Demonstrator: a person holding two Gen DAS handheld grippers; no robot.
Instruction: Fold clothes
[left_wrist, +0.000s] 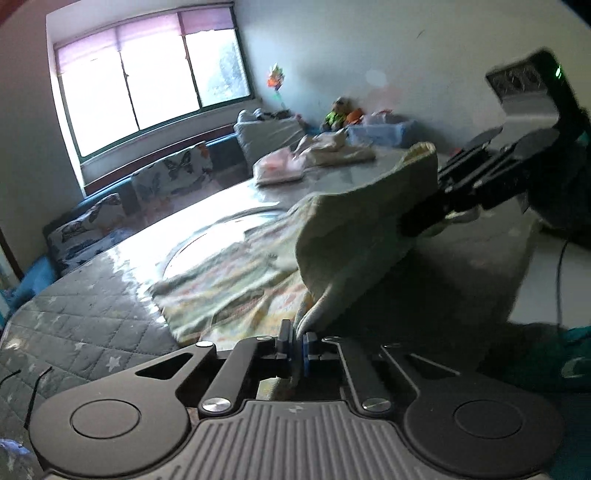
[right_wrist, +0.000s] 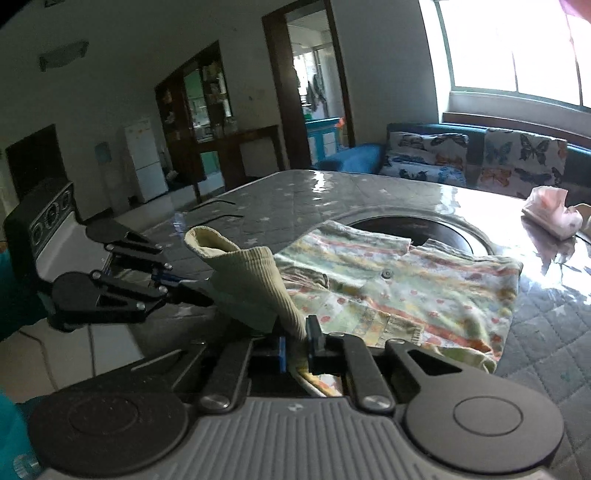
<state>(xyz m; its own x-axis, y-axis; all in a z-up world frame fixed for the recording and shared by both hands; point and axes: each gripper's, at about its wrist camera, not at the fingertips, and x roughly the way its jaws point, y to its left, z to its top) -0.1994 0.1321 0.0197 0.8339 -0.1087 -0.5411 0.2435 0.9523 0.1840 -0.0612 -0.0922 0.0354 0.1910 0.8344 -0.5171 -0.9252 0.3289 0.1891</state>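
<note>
A pastel patterned child's garment (left_wrist: 229, 280) (right_wrist: 406, 291) lies on the table, its beige ribbed cuff end (left_wrist: 362, 229) (right_wrist: 251, 280) lifted off the surface. My left gripper (left_wrist: 297, 343) is shut on the near edge of that beige cloth. In the right wrist view it comes in from the left, its tips (right_wrist: 199, 291) buried in the fabric. My right gripper (right_wrist: 295, 343) is shut on another part of the same raised cloth. In the left wrist view it reaches in from the upper right (left_wrist: 410, 225). The cloth hangs stretched between the two grippers.
The table (right_wrist: 280, 192) has a grey quilted star cover under glossy plastic and a round inset (right_wrist: 424, 229). Folded pink and cream clothes (left_wrist: 280, 166) (right_wrist: 550, 214) sit at its far side. A sofa with butterfly cushions (right_wrist: 517, 162) stands under the window. A teal sleeve (left_wrist: 576, 354) is close by.
</note>
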